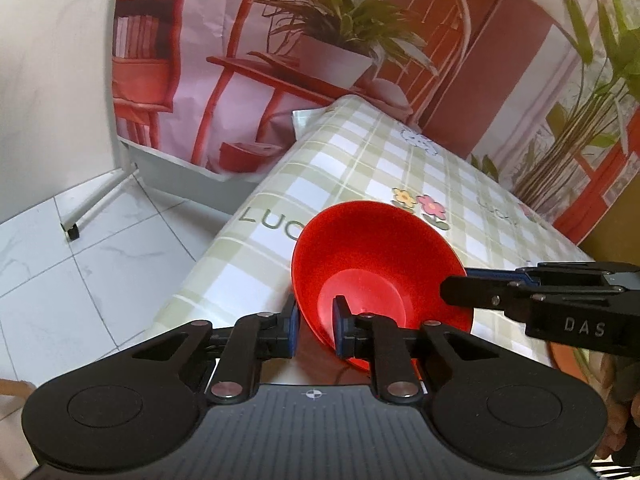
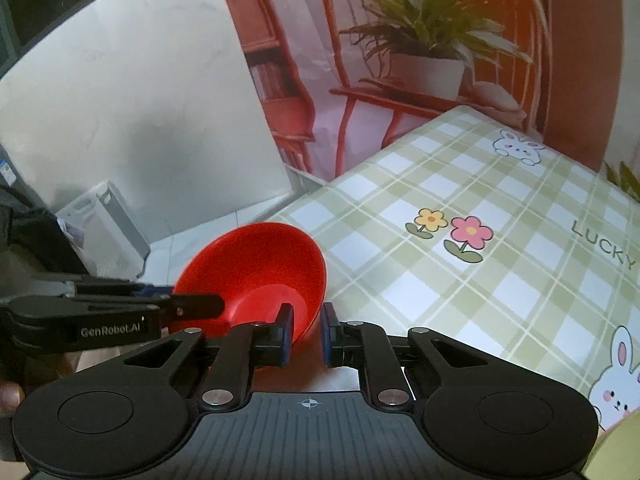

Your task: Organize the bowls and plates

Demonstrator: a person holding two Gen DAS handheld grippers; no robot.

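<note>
A red bowl [image 1: 376, 264] is held tilted above the near edge of the table with the green checked cloth [image 1: 360, 168]. My left gripper [image 1: 316, 326] straddles the bowl's near-left rim, one finger inside and one outside. My right gripper [image 2: 306, 330] straddles the same bowl [image 2: 256, 272] at its opposite rim, one finger inside and one outside. The right gripper's fingers [image 1: 480, 292] reach in from the right in the left wrist view. The left gripper's fingers [image 2: 188, 304] reach in from the left in the right wrist view. No plates show.
The checked cloth [image 2: 480, 208] has flower and rabbit prints. A printed backdrop of red chairs and a potted plant [image 1: 340, 40] stands behind the table. White tiled floor [image 1: 80, 260] lies to the left. A white appliance [image 2: 108, 220] stands by the wall.
</note>
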